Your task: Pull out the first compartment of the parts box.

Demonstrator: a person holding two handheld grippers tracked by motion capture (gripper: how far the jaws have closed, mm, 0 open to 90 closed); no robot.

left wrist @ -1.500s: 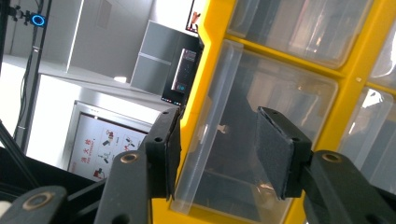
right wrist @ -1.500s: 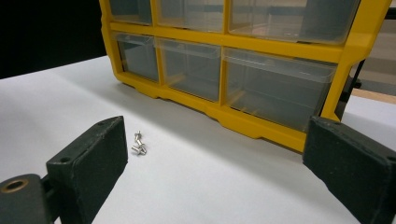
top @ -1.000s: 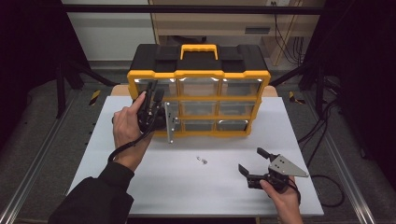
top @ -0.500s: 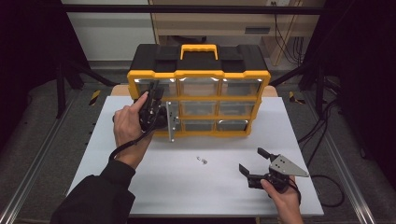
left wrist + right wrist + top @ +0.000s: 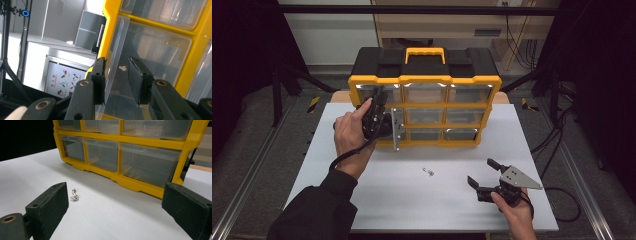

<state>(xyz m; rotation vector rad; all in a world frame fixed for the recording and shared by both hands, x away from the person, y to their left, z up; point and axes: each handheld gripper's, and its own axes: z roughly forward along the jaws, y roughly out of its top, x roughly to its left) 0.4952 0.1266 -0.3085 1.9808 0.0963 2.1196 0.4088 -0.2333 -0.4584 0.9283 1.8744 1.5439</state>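
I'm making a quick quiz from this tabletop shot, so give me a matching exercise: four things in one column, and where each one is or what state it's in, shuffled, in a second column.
Things:
1. left hand-held gripper
2. right hand-held gripper
3. small screws
4. organizer's carry handle

Place or state:
A. loose on the white table, in front of the organizer
B. jaws wide apart, nothing between them
C. jaws around the front of a clear pulled-out drawer
D. on top of the black lid

Pairs: 1-C, 2-B, 3-A, 4-D
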